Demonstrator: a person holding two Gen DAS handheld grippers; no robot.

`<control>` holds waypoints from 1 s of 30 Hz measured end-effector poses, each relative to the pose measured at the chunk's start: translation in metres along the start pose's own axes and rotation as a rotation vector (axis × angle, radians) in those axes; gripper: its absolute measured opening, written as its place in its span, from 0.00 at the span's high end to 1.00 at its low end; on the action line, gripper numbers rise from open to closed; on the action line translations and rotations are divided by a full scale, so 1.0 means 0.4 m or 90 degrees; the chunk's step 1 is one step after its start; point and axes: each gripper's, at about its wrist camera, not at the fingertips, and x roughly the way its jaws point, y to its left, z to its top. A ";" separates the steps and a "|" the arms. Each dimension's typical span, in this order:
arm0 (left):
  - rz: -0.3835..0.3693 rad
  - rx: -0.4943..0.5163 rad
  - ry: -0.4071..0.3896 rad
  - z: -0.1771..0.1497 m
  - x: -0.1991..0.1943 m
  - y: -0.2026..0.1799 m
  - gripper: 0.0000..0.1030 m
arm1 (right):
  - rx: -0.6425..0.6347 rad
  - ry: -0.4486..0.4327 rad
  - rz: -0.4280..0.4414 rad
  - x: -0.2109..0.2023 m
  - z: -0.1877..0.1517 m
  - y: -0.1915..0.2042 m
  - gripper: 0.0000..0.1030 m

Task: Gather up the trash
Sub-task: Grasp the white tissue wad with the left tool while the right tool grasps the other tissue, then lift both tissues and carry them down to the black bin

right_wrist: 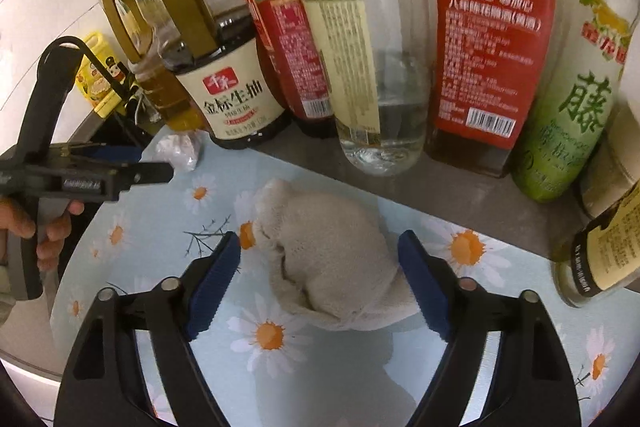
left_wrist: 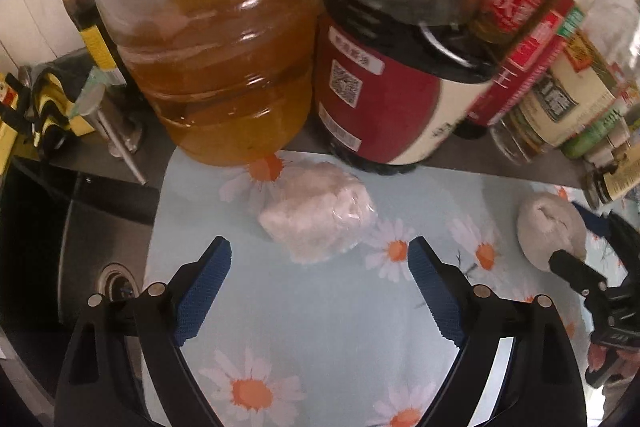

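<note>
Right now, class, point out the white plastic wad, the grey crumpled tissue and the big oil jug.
white plastic wad (left_wrist: 318,215), left wrist view, its middle.
grey crumpled tissue (right_wrist: 336,251), right wrist view, its top.
big oil jug (left_wrist: 224,75), left wrist view, its oil-filled belly.

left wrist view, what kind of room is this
Most likely a home kitchen counter: a big jug of cooking oil and a soy sauce bottle stand beside a steel sink, with a daisy-print mat laid on top.
</note>
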 end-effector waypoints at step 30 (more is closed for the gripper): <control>0.032 -0.001 -0.017 0.018 0.036 0.003 0.39 | 0.032 -0.001 0.035 -0.013 -0.026 -0.058 0.66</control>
